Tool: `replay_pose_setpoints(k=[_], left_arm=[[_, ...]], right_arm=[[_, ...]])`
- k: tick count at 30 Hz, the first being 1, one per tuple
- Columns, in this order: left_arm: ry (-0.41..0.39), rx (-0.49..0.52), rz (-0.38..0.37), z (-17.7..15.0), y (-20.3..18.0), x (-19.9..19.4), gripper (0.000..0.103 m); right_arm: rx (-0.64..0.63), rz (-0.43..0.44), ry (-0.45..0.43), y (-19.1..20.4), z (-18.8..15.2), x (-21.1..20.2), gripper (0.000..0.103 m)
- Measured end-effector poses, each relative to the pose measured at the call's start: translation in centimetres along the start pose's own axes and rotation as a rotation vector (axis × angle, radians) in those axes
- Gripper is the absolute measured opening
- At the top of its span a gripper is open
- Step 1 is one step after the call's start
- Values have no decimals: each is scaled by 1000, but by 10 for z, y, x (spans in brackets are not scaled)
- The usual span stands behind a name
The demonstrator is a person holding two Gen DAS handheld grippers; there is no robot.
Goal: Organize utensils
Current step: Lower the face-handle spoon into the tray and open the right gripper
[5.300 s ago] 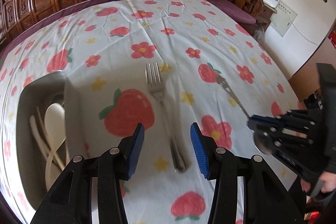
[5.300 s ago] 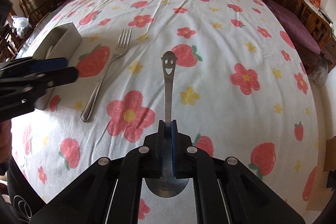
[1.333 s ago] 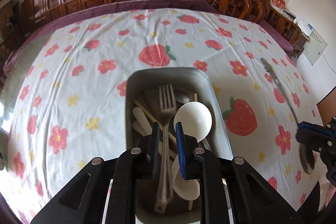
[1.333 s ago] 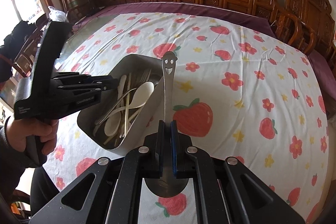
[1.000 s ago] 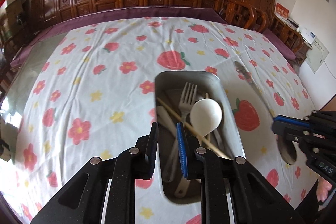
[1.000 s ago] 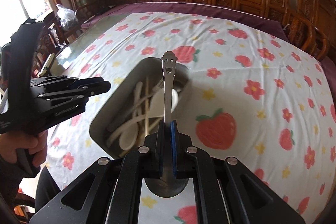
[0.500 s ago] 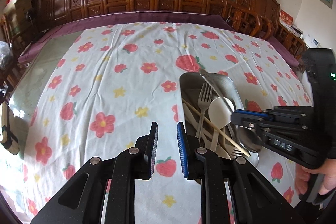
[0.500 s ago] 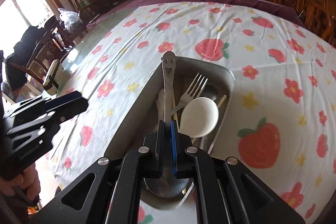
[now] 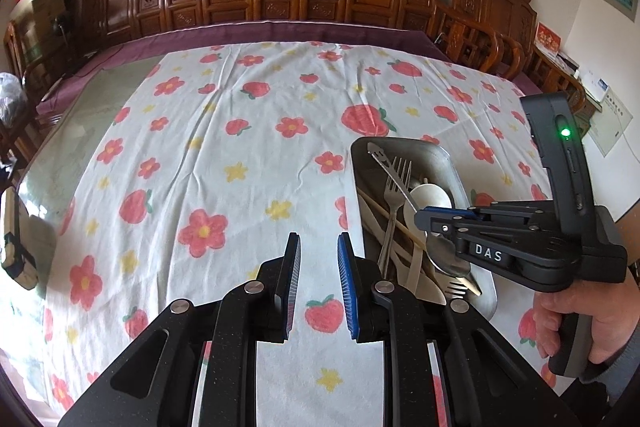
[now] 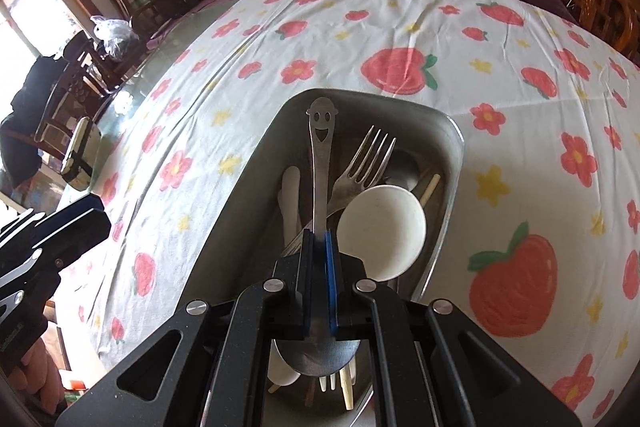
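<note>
A: Right tool [image 10: 319, 239], what's it got?

B: Clamped on the spoon [image 10: 319, 163], gripped on the neck just above the bowl, smiley handle end pointing away over the tray [image 10: 448, 163]. Bowl sits behind the pads, nearest the camera. That grip probably keeps the long handle free to go into the tray first.

A: Where's the spoon relative to the tray?

B: Over the tray, along its length, handle tip near the tray's far left corner. Can't tell if it touches anything in there yet. From the left camera the right tool [image 9: 432, 217] hangs above the tray's middle.

A: What's in the tray?

B: Fork [image 10: 362, 167], white spoon [image 10: 382, 231], pale chopsticks and a few more white pieces, all lying roughly lengthwise. Matching that direction is probably why the spoon is held that way.

A: Left tool [image 9: 318, 259]?

B: Narrow gap, nothing between the pads. It's off to the tray's left, over bare tablecloth [image 9: 192, 155]. My guess: parked clear so the right one has room.

A: Stage?

B: Looks like the drop-off step, spoon not released. Nothing else loose on the table outside the tray in either view.
</note>
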State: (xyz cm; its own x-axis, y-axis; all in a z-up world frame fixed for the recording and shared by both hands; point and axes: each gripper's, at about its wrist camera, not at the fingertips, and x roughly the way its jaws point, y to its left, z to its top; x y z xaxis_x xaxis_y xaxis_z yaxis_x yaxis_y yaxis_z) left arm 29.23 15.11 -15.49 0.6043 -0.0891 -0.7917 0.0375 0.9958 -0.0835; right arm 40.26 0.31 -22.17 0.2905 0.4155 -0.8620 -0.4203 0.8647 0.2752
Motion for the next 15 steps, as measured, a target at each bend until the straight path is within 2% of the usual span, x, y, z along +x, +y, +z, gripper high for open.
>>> replay_pose_setpoints(k=[7, 15], left_arm=[[0, 0, 0, -1, -1, 0, 18], [1, -3, 1, -1, -4, -2, 18]], right_arm=[[-34, 19, -3, 12, -2, 0, 8], [-116, 6, -67, 21, -14, -24, 8]])
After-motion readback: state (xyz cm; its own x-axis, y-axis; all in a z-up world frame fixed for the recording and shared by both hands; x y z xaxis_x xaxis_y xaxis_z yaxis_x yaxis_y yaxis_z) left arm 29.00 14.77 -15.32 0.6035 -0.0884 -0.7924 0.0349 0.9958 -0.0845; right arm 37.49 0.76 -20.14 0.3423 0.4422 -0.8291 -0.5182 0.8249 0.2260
